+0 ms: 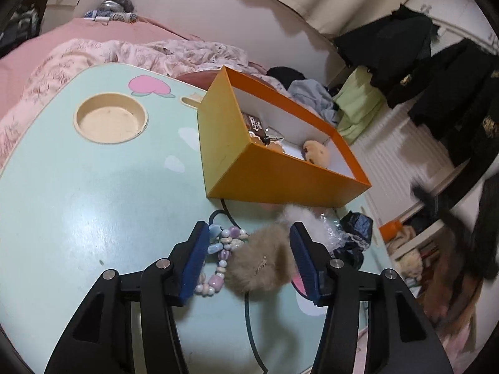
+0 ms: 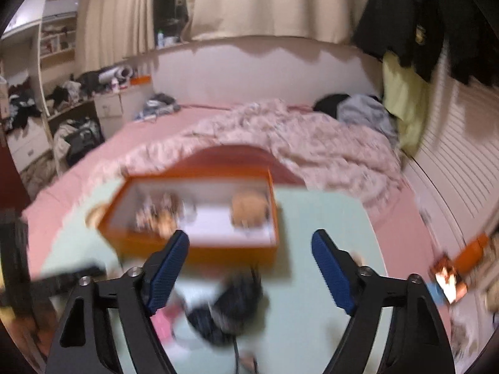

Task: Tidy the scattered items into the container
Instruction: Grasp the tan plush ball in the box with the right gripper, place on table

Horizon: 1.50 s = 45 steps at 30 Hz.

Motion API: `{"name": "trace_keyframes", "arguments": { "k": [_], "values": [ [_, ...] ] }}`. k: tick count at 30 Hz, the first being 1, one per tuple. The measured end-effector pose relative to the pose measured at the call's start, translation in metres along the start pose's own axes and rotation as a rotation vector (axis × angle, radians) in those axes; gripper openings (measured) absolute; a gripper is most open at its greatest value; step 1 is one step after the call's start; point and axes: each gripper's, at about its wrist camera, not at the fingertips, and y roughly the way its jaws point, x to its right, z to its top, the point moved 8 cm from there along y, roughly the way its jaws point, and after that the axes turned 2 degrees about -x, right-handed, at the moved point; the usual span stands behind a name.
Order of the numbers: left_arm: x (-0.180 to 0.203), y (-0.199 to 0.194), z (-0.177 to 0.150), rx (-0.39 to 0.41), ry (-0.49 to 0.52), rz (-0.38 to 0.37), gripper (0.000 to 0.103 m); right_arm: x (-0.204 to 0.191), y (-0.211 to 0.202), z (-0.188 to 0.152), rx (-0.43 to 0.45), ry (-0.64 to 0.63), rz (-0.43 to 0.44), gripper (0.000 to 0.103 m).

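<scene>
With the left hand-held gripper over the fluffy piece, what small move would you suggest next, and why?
Probably close the left hand-held gripper: its open fingers straddle the beige fluffy piece on the table, which still lies outside the orange box.

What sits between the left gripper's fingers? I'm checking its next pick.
In the left wrist view, a fluffy pompom and a bead bracelet lie between the open left gripper fingers.

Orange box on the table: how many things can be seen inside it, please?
3 at least. In the orange box, a tan plush lies at the right, a brown packet at the left, and a small dark-capped item between them. The near wall may hide more.
</scene>
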Motion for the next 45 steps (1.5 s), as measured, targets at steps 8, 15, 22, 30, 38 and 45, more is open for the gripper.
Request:
{"name": "trace_keyframes", "arguments": {
  "k": [8, 15, 22, 30, 38, 45],
  "values": [
    [-0.009, -0.015, 0.000, 0.086, -0.049, -0.044, 0.060, -0.012, 0.130, 0.028, -0.353, -0.069, -0.098, 0.040],
    [-0.011, -0.012, -0.002, 0.075, -0.064, -0.068, 0.060, -0.007, 0.177, 0.003, -0.498, -0.070, -0.209, 0.040],
    [-0.013, -0.012, -0.002, 0.079, -0.078, -0.079, 0.060, -0.026, 0.157, 0.010, -0.500, 0.035, 0.039, 0.038],
    [-0.012, -0.012, -0.002, 0.078, -0.076, -0.078, 0.060, -0.038, 0.166, 0.009, -0.526, -0.006, 0.050, 0.063],
    [-0.013, -0.014, -0.003, 0.081, -0.079, -0.080, 0.060, -0.045, 0.187, -0.015, -0.593, -0.023, -0.014, 0.031],
    [-0.014, -0.013, -0.003, 0.075, -0.078, -0.072, 0.060, -0.038, 0.145, 0.010, -0.433, 0.039, 0.041, 0.031]
  ]
}}
